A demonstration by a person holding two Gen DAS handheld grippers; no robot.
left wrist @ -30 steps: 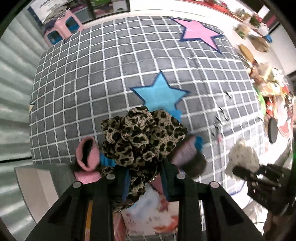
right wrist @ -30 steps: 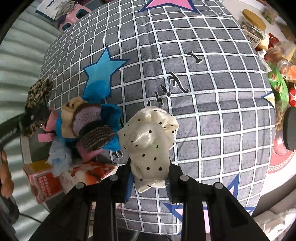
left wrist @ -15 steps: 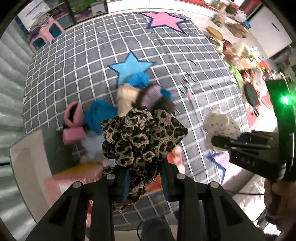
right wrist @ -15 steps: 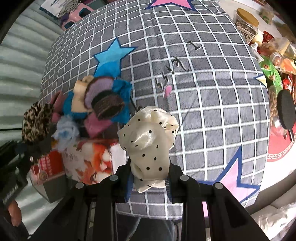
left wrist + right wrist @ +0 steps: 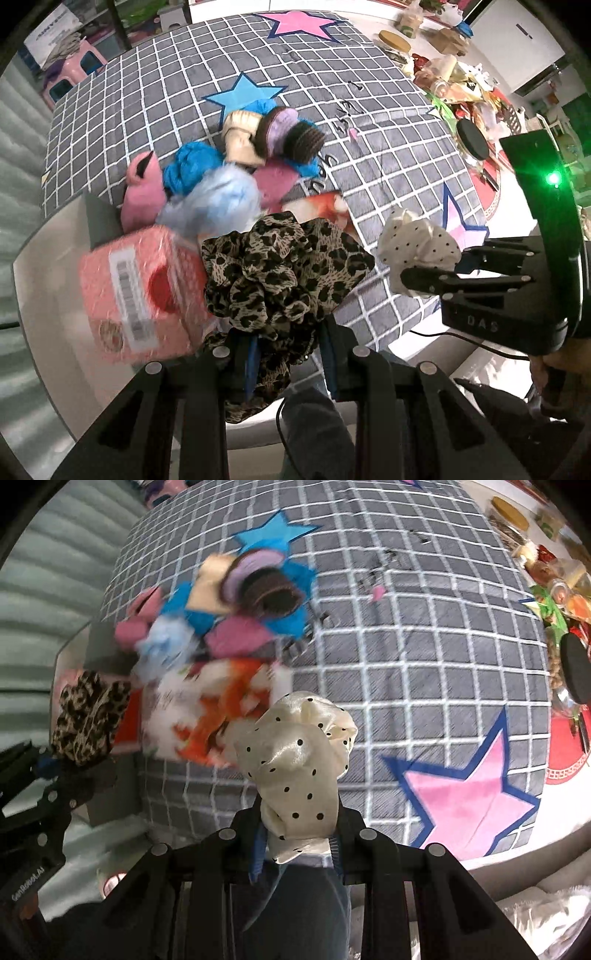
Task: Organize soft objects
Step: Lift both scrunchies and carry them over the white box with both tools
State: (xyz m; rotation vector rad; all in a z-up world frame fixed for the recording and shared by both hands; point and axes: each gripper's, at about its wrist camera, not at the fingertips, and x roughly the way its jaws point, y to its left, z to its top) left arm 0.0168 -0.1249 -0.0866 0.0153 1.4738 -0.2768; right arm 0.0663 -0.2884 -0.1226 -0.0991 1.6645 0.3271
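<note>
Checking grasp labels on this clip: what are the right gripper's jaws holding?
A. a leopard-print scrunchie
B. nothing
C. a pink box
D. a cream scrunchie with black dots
D: in the right wrist view the cream dotted scrunchie sits pinched between the right gripper jaws; the leopard-print scrunchie is in the left gripper.
</note>
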